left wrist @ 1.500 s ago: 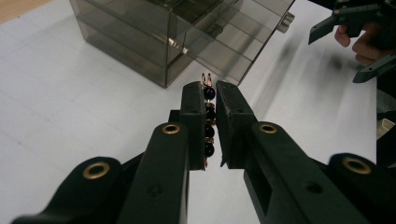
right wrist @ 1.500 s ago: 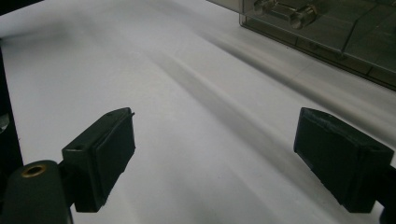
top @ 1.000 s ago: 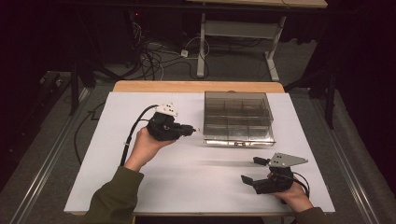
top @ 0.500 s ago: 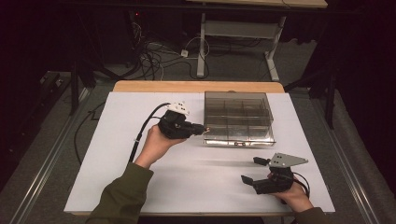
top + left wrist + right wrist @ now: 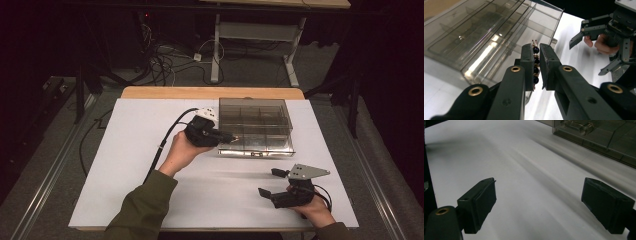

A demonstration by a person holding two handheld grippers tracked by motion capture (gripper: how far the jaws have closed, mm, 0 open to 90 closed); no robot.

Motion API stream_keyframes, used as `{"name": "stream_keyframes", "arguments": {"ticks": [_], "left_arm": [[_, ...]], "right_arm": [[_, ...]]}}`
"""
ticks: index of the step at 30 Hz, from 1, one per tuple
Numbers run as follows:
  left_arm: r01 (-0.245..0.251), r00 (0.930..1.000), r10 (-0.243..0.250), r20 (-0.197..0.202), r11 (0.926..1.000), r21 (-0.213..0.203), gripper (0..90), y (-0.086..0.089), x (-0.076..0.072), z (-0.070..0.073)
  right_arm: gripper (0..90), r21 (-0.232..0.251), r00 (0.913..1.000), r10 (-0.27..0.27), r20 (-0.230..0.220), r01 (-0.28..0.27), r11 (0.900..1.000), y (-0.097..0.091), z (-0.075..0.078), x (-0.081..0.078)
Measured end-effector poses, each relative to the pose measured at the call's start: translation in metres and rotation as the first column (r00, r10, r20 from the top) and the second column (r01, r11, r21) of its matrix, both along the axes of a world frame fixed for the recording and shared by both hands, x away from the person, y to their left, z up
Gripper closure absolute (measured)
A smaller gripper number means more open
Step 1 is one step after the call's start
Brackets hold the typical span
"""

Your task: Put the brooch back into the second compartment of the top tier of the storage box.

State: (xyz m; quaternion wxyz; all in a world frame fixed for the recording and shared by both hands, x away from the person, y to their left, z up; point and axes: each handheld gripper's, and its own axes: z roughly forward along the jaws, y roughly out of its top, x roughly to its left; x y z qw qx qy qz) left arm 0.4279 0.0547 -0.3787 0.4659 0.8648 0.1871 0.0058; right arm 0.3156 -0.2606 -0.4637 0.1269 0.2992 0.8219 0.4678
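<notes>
A smoky clear compartment box (image 5: pixel 255 125) with its lid down lies at the far middle of the white table (image 5: pixel 140 165). My left gripper (image 5: pixel 231 137) reaches level to the box's left front corner. It is shut on a short string of dark round beads (image 5: pixel 535 61) on gold-coloured metal, pinched edge-on between the pads, right in front of the box wall (image 5: pixel 474 37). My right gripper (image 5: pixel 267 182) rests near the front right of the table, open with nothing between its jaws (image 5: pixel 539 202). It also appears in the left gripper view (image 5: pixel 587 58), held by a hand.
The left gripper's black cable (image 5: pixel 162 145) trails back over the table's left half. The box's latch (image 5: pixel 256 154) faces the person. A wooden strip (image 5: pixel 210 93) edges the far side. Cables and a metal stand (image 5: pixel 215 50) lie on the floor beyond.
My left gripper has moved right across the table, carrying the beads up to the box's left front corner. The right gripper has stayed in place, still open.
</notes>
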Motion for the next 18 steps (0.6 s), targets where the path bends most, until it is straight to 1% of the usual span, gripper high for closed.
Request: {"name": "stream_keyframes", "arguments": {"ticks": [12,18], "left_arm": [[0.031,0.9995,-0.031,-0.006,0.9995,-0.002,79.7,-0.025,0.006,-0.002],[0.036,0.9993,-0.036,-0.008,0.9993,-0.005,79.7,-0.035,0.008,-0.005]], "right_arm": [[13.6,-0.001,1.0,0.0,0.0,0.0,1.0,0.0,0.0,0.0],[13.6,-0.002,1.0,0.001,0.0,-0.001,1.0,-0.001,0.0,0.0]]}}
